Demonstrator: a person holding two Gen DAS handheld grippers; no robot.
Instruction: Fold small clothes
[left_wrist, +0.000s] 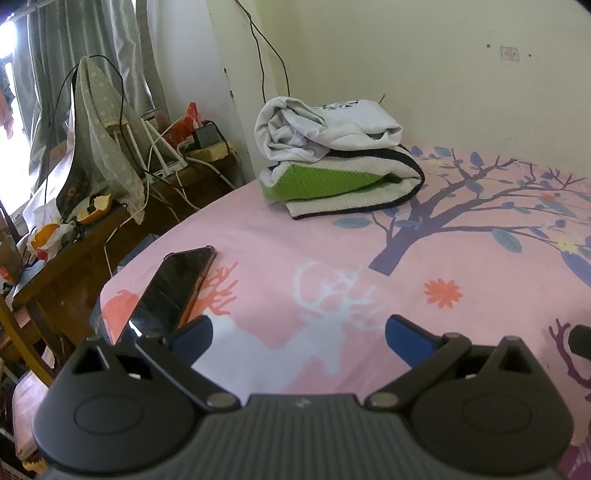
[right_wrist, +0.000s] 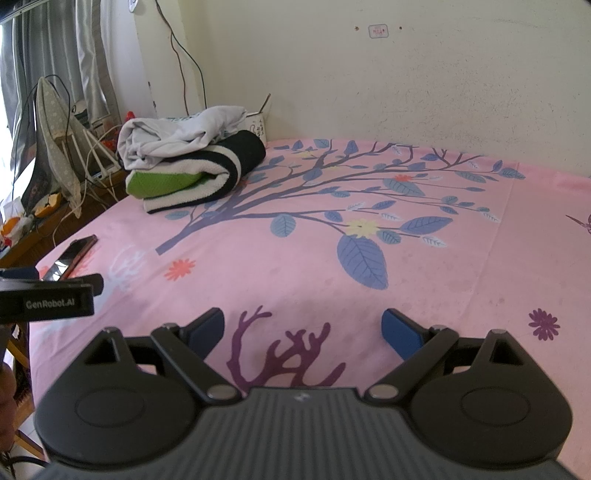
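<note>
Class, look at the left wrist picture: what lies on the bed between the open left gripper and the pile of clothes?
Only bare pink printed sheet lies between the left gripper and the pile of clothes. The phone sits off to the left side, clearest in the left wrist view.

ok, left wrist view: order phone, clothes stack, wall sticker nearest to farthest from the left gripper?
1. phone: just ahead of the left gripper, left side, near the bed edge.
2. clothes stack: farther up the bed, near the corner.
3. wall sticker: on the wall, upper right.
</note>
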